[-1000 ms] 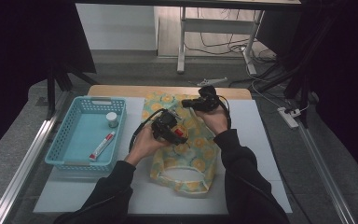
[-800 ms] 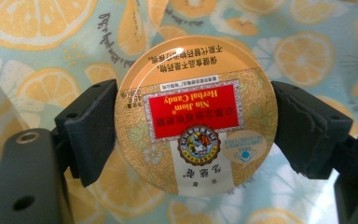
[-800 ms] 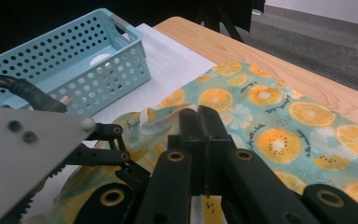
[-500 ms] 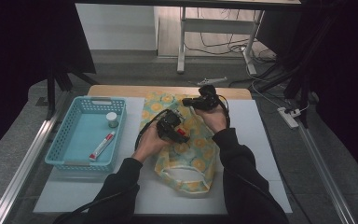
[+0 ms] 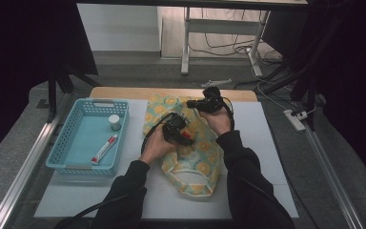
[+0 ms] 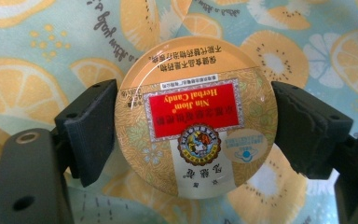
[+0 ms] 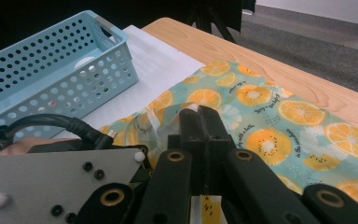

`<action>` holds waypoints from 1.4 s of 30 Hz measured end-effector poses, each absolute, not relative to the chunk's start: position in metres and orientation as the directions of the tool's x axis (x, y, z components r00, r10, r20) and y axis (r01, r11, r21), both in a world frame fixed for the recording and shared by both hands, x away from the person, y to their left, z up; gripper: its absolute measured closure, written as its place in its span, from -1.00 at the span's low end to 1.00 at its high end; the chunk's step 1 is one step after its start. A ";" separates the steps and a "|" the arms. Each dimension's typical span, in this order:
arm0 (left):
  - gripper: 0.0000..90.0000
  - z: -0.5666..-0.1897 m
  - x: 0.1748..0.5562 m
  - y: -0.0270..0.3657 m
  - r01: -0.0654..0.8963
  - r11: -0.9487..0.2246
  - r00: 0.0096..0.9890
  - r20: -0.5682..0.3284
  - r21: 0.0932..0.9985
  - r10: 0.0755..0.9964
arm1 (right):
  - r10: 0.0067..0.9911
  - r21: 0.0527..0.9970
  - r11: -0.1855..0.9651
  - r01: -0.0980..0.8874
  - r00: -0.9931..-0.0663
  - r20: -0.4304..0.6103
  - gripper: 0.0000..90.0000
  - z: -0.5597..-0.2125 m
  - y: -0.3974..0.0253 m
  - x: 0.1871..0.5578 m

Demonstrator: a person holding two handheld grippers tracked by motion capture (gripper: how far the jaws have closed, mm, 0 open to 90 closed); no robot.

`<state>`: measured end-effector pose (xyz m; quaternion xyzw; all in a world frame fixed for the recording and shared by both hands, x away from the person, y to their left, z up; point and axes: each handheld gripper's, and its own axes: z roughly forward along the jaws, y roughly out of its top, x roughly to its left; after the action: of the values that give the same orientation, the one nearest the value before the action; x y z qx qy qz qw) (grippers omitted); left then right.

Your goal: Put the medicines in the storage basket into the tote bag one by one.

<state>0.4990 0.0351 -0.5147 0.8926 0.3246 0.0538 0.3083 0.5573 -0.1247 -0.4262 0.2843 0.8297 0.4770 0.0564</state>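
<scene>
A fabric bag [image 5: 196, 164] printed with orange and lemon slices lies on the white mat. My left gripper [image 5: 177, 131] hangs just above the bag's middle, shut on a round gold candy tin [image 6: 196, 119] with a red label. Its two black pads [image 6: 93, 126] press on the tin's opposite sides, with the printed cloth [image 6: 37, 93] underneath. My right gripper [image 5: 199, 103] is at the bag's far end, its jaws [image 7: 199, 116] closed on a raised fold of the bag's cloth [image 7: 261, 121]. The left gripper's grey plate [image 7: 51, 182] sits close beside it.
A light blue perforated basket [image 5: 59, 143] stands left of the bag and holds a small white-capped jar [image 5: 114, 122] and a red-and-white tube [image 5: 105, 148]. The basket wall [image 7: 74, 79] is also in the right gripper view. Bare wooden table edge [image 5: 124, 92] runs behind the mat.
The left gripper with the tin has edged slightly right, toward the right gripper. The right gripper stays shut on the cloth in nearly the same place.
</scene>
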 end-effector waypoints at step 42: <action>-0.94 -0.462 0.455 0.076 0.516 -0.469 0.800 -0.207 0.717 0.563 | 0.523 0.830 0.380 0.408 -0.835 0.171 1.00 -0.423 -0.133 0.553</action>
<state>0.4552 0.0757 -0.4622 0.8566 0.3148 0.0289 0.4078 0.5529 -0.1334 -0.4233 0.2808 0.8286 0.4806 0.0598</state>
